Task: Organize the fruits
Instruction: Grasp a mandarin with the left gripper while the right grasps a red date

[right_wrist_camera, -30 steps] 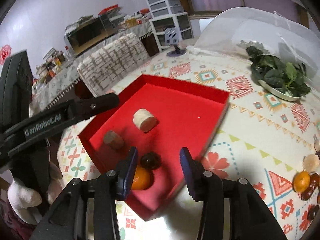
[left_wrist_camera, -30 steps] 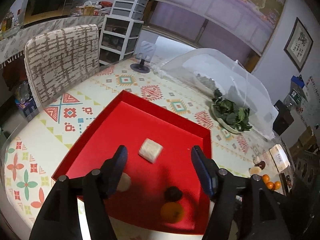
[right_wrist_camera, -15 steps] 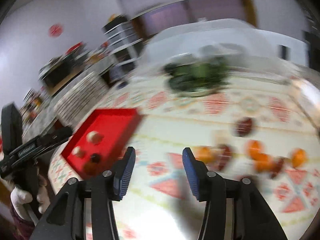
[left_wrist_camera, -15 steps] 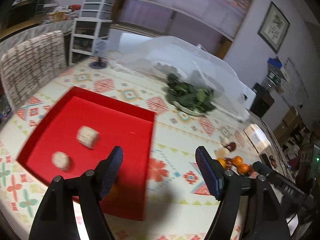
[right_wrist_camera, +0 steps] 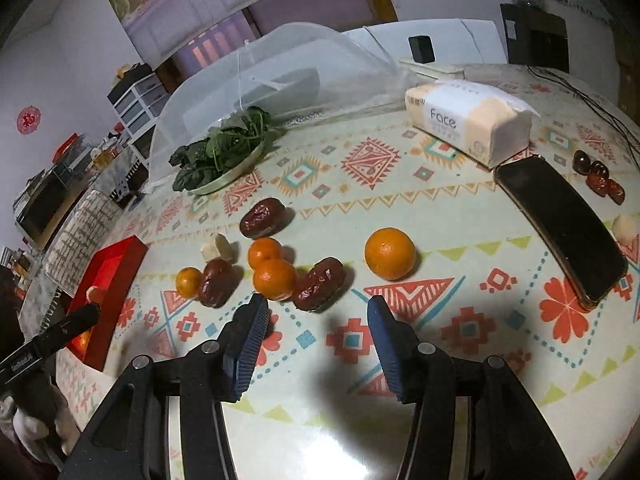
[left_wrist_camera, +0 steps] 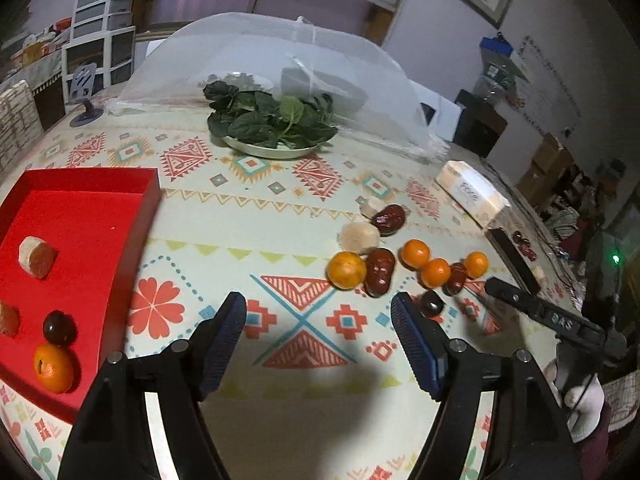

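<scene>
While both grippers hang over the patterned tablecloth (left_wrist_camera: 280, 208), neither one carries anything. The left gripper (left_wrist_camera: 318, 344) has its jaws spread wide with only bare cloth between them, and it sits between the red tray (left_wrist_camera: 92, 216) and the loose fruit. The right gripper (right_wrist_camera: 316, 344) has its jaws apart and empty, just short of the fruit cluster. Inside the tray lie an orange (left_wrist_camera: 53, 368), a dark round fruit (left_wrist_camera: 59, 327) and a pale cut piece (left_wrist_camera: 37, 257). On the cloth, well apart from the tray, the unsorted fruit lies grouped: a lone orange (right_wrist_camera: 389, 253), two oranges touching each other (right_wrist_camera: 272, 268), a small orange (right_wrist_camera: 188, 281) and several wrinkled red dates (right_wrist_camera: 319, 283) among them. Farther back stand a plate of leafy greens (left_wrist_camera: 272, 126), a mesh food cover (left_wrist_camera: 360, 80), a tissue pack (right_wrist_camera: 468, 120) and a phone (right_wrist_camera: 560, 228).
</scene>
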Action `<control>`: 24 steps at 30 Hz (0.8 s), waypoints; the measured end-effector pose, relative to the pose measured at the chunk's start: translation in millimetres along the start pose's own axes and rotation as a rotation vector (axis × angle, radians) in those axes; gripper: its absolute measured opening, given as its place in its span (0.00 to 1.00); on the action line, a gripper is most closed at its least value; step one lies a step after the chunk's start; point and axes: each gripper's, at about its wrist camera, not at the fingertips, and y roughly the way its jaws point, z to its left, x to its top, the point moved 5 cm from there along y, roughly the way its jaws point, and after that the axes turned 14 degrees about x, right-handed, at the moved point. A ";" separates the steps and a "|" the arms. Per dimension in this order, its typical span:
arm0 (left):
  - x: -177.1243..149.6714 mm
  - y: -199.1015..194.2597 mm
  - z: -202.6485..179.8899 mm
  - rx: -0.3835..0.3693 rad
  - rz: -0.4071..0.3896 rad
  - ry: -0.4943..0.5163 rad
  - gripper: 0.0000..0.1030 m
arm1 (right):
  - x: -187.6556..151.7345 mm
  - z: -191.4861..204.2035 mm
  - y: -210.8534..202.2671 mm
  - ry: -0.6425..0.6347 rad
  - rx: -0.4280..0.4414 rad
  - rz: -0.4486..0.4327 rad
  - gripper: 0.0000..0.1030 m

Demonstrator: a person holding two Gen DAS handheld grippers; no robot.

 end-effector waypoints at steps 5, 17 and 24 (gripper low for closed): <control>6.0 21.7 5.1 0.033 0.037 -0.018 0.61 | -6.9 3.3 17.0 -0.022 0.006 0.030 0.54; 11.1 81.8 -43.2 0.012 0.092 0.129 0.59 | 4.1 -10.3 42.5 0.017 -0.032 0.032 0.53; 11.7 89.6 -56.9 -0.019 0.078 0.171 0.40 | 10.1 -17.3 45.8 0.026 -0.041 0.026 0.49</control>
